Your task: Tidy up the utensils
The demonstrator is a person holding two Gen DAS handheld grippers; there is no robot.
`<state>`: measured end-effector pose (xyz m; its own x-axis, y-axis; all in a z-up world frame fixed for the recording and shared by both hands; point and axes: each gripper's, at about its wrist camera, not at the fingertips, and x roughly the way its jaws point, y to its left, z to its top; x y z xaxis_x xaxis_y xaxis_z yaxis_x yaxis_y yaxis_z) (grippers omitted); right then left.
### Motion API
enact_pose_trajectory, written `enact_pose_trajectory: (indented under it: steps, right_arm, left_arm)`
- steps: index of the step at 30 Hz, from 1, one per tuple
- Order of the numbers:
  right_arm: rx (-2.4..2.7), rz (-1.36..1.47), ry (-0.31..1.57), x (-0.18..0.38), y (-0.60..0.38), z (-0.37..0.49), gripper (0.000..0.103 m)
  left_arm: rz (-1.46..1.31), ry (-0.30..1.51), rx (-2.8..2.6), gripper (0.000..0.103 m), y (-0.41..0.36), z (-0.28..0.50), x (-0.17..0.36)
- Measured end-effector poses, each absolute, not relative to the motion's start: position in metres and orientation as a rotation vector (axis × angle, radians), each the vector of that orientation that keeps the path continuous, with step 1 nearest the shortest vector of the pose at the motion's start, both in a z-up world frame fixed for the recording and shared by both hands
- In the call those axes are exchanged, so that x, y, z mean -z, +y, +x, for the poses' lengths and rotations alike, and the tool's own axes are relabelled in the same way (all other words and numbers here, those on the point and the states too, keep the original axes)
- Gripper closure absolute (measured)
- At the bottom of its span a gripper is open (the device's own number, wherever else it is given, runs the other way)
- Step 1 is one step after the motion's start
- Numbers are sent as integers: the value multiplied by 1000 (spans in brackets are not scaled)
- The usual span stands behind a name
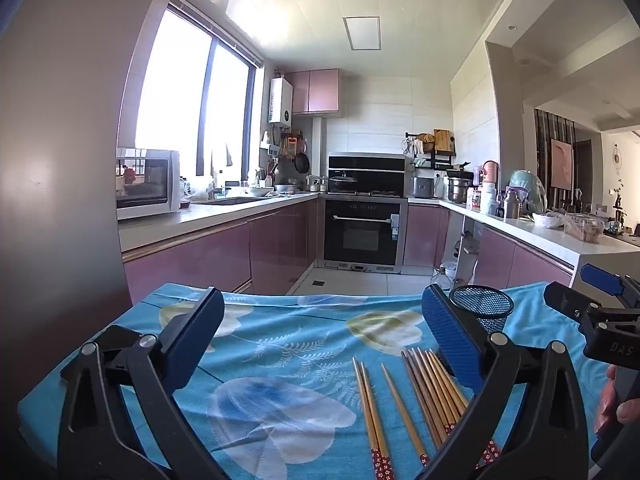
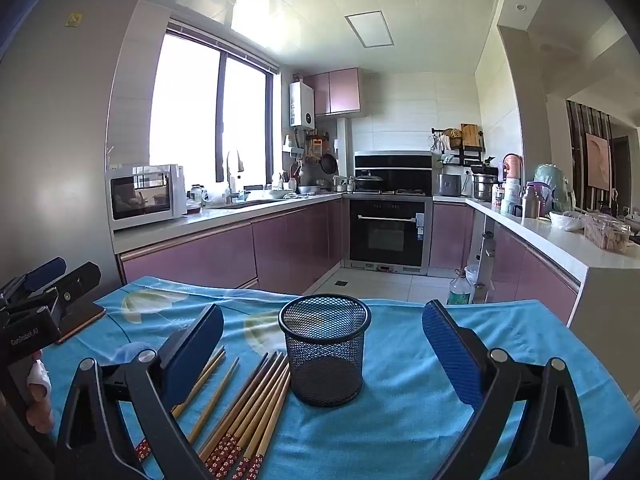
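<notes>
From the left wrist I see my left gripper (image 1: pixel 320 328) with jaws wide apart, empty, above the tabletop (image 1: pixel 280 320); its right finger hides part of the chopsticks (image 1: pixel 434 392) and the mesh cup (image 1: pixel 486 308). From the right wrist, my right gripper (image 2: pixel 322 344) has jaws apart around the cup without touching it; the chopstick ends are cut off below.
</notes>
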<state>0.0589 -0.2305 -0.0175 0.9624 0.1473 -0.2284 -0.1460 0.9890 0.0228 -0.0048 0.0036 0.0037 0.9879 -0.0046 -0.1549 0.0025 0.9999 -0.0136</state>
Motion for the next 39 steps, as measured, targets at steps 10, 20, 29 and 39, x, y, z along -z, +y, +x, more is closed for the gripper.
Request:
enact_pose_trajectory:
  steps: [10,20,29,39]
  right_arm:
    - [-148,17,231,21,-236,59,7]
    - [-148,18,228,20,-237,59,7]
    - [-151,19,229,20,-236,59,7]
    - [-153,20,225,19,-237,59,7]
  left_arm:
    - [-15,148,7,6,1,-5,-1]
    - [-15,146,11,6,0,-4,-1]
    - [-15,145,12,6,-1,-5,-1]
    - [-16,145,12,6,-1,-4,-2]
